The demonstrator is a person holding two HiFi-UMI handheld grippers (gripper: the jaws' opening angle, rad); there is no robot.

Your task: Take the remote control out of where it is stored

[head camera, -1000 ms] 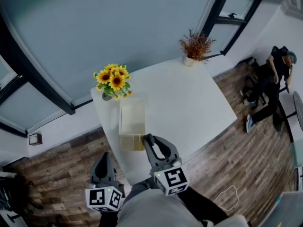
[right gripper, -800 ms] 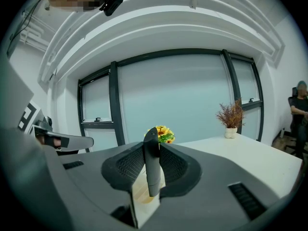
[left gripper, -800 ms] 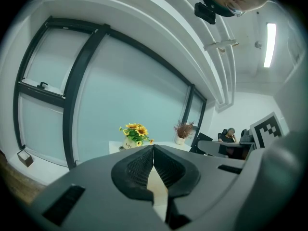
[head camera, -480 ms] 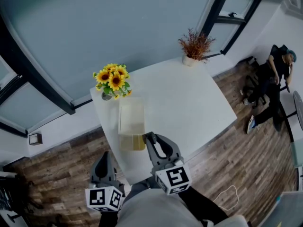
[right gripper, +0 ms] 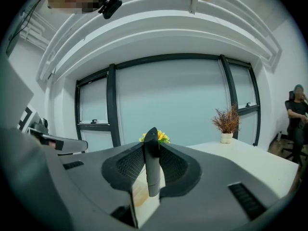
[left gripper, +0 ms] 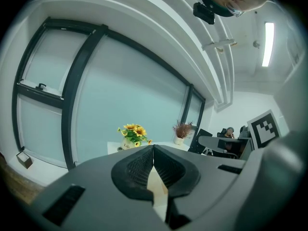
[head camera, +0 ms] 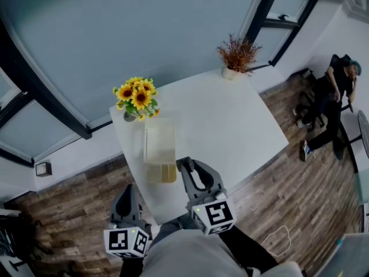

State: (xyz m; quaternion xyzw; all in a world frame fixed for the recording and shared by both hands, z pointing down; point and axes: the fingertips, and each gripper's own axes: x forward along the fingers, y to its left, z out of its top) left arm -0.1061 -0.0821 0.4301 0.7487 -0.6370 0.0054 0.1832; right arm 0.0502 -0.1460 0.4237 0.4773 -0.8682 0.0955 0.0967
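Hanging off the table's near edge, the left gripper (head camera: 128, 192) is held shut and empty, clear of the work. The pale storage box (head camera: 160, 140) shows what seems an open drawer (head camera: 155, 175). Beside it the remote control (right gripper: 151, 170) is clamped upright in the right gripper (head camera: 184, 165), apparently for lifting out.

Right tongs (head camera: 184, 164), dark remote (right gripper: 152, 170) clamped inside, slid bit right, away from wooden box (head camera: 159, 146) open end.

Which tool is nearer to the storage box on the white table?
Right. The right tool, gripping the remote control, is at the near end of the storage box; the left tool is further back, off the table.
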